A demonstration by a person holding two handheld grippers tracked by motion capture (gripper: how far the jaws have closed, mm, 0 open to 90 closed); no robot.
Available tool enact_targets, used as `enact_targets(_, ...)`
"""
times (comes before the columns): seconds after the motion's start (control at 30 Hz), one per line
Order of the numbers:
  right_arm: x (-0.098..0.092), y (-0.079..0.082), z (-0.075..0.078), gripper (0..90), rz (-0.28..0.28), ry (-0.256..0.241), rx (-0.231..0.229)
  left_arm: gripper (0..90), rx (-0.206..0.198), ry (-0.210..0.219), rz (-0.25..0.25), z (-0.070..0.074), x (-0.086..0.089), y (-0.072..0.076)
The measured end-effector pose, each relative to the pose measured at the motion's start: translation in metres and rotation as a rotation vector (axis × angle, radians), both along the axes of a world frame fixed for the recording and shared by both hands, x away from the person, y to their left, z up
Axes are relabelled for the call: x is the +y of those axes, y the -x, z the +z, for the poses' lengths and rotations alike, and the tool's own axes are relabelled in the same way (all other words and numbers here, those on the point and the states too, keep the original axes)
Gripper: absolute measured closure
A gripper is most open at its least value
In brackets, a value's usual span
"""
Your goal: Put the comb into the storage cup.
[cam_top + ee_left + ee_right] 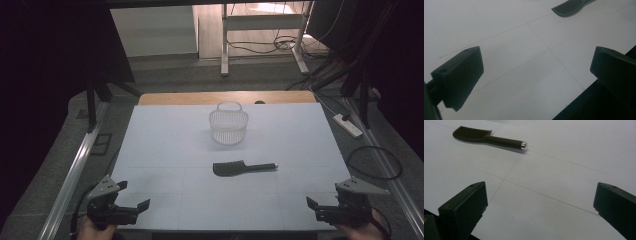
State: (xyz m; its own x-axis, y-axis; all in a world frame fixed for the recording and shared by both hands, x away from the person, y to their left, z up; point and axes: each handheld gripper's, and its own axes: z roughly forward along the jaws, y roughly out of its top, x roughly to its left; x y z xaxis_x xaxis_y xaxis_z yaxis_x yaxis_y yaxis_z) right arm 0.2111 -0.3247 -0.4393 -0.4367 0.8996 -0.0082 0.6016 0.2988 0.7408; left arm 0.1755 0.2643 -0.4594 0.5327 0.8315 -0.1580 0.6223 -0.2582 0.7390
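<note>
A black hairbrush (243,167) lies flat in the middle of the white table top (165,145), handle pointing right. Behind it stands a white mesh basket (229,125) with a small hoop handle, nothing visible inside. My left gripper (139,207) rests at the near left corner, open, with nothing between its jaws. In the left gripper view the left gripper (537,72) faces bare table, with the brush head (570,7) far ahead. My right gripper (313,207) sits open at the near right corner. Beyond the right gripper (540,205) lies the whole hairbrush (486,137), silver cap toward me.
A wooden strip (225,97) runs along the table's far edge. Metal rails (75,170) flank the table on both sides. On the floor at right lie a power strip (347,125) and a looped cable (375,162). A white desk frame (260,30) stands at the back.
</note>
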Motion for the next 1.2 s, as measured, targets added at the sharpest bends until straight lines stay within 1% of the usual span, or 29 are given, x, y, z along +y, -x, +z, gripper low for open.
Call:
enact_targets(0.1, 0.000, -0.001, 0.000, 0.0, 0.004, -0.008, 0.011, 0.0, 0.007, 0.002, -0.004, 0.000, 0.001, -0.001)
enact_targets(0.27, 0.002, -0.001, -0.001, 0.0, 0.014, 0.019, 0.013, 0.3, 0.017, 0.015, -0.005, -0.001, 0.002, -0.002)
enact_targets(0.43, 0.002, 0.000, -0.001, 0.0, 0.012, 0.018, 0.013, 0.6, 0.019, 0.002, -0.015, -0.001, 0.000, -0.002)
enact_targets(0.57, 0.004, -0.001, -0.001, 0.0, 0.016, 0.029, 0.016, 0.7, 0.024, 0.005, -0.018, -0.001, 0.001, -0.003)
enact_targets(0.73, 0.005, -0.001, -0.001, 0.0, 0.038, 0.042, 0.025, 0.8, 0.029, 0.016, -0.021, -0.001, 0.002, -0.004)
enact_targets(0.83, 0.007, -0.001, -0.001, 0.0, 0.057, 0.050, 0.022, 1.0, 0.028, 0.016, -0.021, -0.001, 0.002, -0.004)
enact_targets(0.97, 0.010, -0.002, -0.002, 0.3, 0.078, 0.063, 0.036, 1.1, 0.029, 0.015, -0.021, -0.001, 0.002, -0.004)
enact_targets(1.03, 0.010, -0.002, -0.002, 0.0, 0.077, 0.062, 0.037, 1.1, 0.029, 0.016, -0.021, -0.001, 0.002, -0.004)
enact_targets(1.07, 0.012, -0.003, -0.001, 0.0, 0.082, 0.036, 0.031, 1.1, 0.029, 0.016, -0.022, -0.001, 0.002, -0.004)
enact_targets(1.2, 0.013, -0.006, -0.001, 0.0, 0.091, 0.030, 0.041, 1.2, 0.029, 0.016, -0.023, -0.001, 0.002, -0.004)
